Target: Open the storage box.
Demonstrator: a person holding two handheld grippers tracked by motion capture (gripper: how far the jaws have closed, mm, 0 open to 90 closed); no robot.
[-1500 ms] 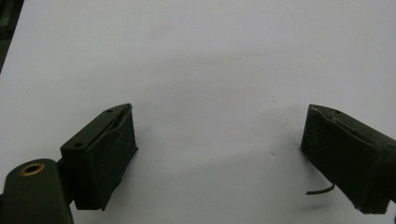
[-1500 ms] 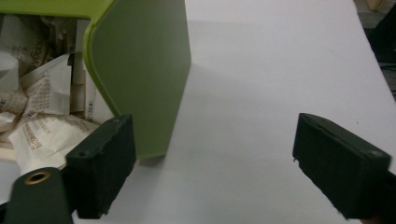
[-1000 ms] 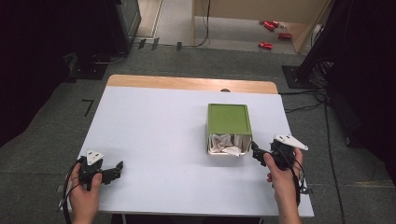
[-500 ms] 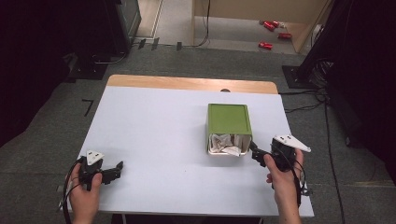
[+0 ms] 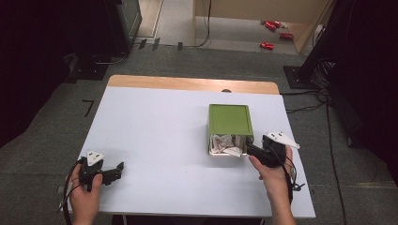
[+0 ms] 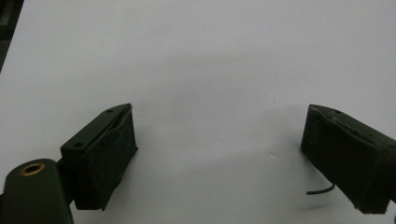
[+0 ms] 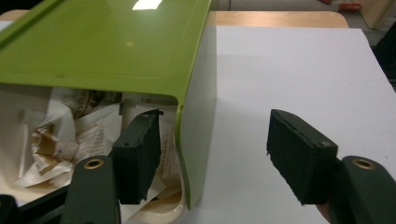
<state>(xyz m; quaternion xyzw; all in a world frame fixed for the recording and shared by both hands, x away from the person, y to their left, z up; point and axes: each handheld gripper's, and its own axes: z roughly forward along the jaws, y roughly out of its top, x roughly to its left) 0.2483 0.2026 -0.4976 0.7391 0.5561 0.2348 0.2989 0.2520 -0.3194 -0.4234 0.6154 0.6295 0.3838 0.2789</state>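
From above, the white desk [image 5: 155,140] carries a green box [image 5: 230,124] right of centre. The right gripper [image 7: 215,158] view shows crumpled paper [image 7: 70,135] inside, its spread fingers straddling the box's side wall. The left gripper [image 6: 219,154] gapes over bare desk.

The left gripper [image 5: 114,172] sat at lower left, jaws spread wide; the right gripper [image 5: 249,150] at lower right, likewise spread.
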